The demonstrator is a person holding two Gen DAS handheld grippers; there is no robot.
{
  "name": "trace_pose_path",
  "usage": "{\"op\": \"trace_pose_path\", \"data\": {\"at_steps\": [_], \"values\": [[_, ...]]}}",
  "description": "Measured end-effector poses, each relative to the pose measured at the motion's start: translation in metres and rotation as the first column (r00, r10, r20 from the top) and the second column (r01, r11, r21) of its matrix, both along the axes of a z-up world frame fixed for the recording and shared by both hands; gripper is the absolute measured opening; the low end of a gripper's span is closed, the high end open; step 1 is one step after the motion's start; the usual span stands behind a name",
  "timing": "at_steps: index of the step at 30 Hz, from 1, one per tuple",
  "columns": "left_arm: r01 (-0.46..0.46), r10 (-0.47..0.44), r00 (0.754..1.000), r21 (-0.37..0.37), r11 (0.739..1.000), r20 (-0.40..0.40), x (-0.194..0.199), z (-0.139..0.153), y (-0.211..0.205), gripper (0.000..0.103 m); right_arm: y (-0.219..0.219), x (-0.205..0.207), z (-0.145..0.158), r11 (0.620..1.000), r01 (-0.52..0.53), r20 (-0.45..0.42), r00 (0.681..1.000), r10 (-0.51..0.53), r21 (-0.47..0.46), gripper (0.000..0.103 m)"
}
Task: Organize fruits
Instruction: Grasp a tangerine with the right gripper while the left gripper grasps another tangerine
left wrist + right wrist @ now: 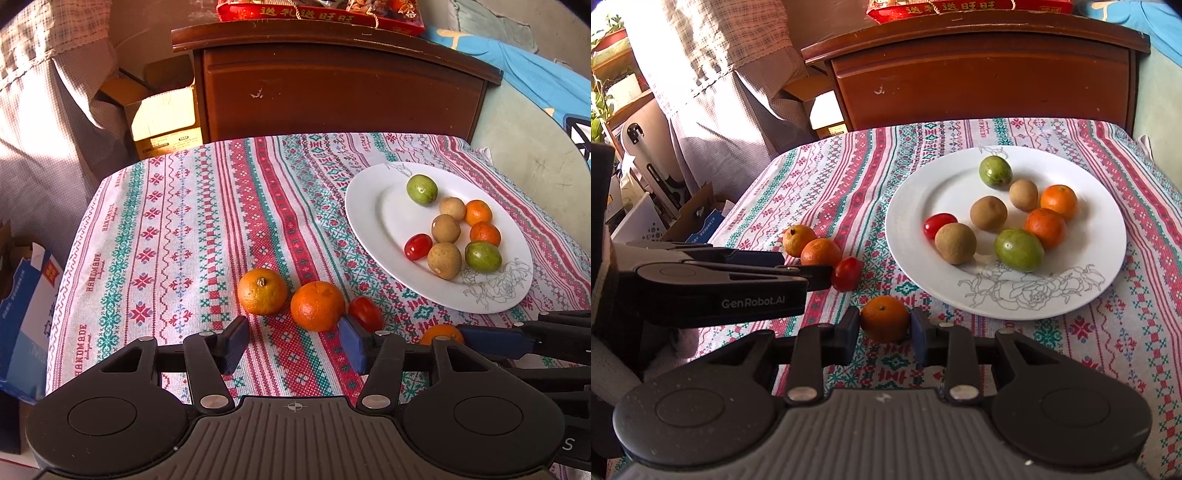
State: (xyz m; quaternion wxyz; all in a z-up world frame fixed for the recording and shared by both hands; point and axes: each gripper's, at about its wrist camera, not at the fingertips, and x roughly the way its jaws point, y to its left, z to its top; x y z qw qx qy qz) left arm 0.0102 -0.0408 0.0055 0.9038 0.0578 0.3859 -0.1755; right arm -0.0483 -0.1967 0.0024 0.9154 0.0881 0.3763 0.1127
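One tangerine (pixel 884 323) stem-up, gripped, right hand-held gripper (pixel 885 330)

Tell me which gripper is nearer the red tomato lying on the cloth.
Left. The left gripper has one pad right beside the tomato. The right gripper, closed on a small orange, sits farther off.

Left tongs (pixel 291 341): black frame, blue pads, silver rivets, ribbed grey housing. Right tongs (pixel 885 329): alike; left one's side lettered "GenRobot.AI".

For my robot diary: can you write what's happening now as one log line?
right hand-held gripper: shut on small orange | left hand-held gripper: open near orange | plate: eight fruits
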Motion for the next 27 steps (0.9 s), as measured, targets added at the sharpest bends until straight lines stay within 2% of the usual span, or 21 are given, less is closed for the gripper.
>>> {"op": "trace_pose_path", "data": {"at_steps": [13, 15, 19, 27], "values": [[-0.013, 0.013, 1.000, -0.010, 1.000, 0.024, 0.007, -0.004, -0.007, 0.051, -0.004, 0.003, 0.000, 1.000, 0.021, -0.008, 1.000, -0.021, 0.012, 0.030], [-0.010, 0.011, 1.000, -0.014, 1.000, 0.029, 0.007, -0.004, -0.008, 0.046, -0.004, 0.003, 0.000, 1.000, 0.021, -0.009, 1.000, -0.021, 0.012, 0.030], [0.014, -0.013, 1.000, -0.020, 1.000, 0.028, 0.005, -0.004, -0.010, 0.029, -0.004, 0.003, 0.000, 1.000, 0.022, -0.009, 1.000, -0.022, 0.012, 0.030], [-0.018, 0.019, 1.000, -0.053, 0.998, 0.018, 0.003, 0.001, -0.007, 0.029, -0.006, 0.004, 0.006, 0.999, 0.024, 0.005, 1.000, -0.024, 0.027, 0.030]]}}
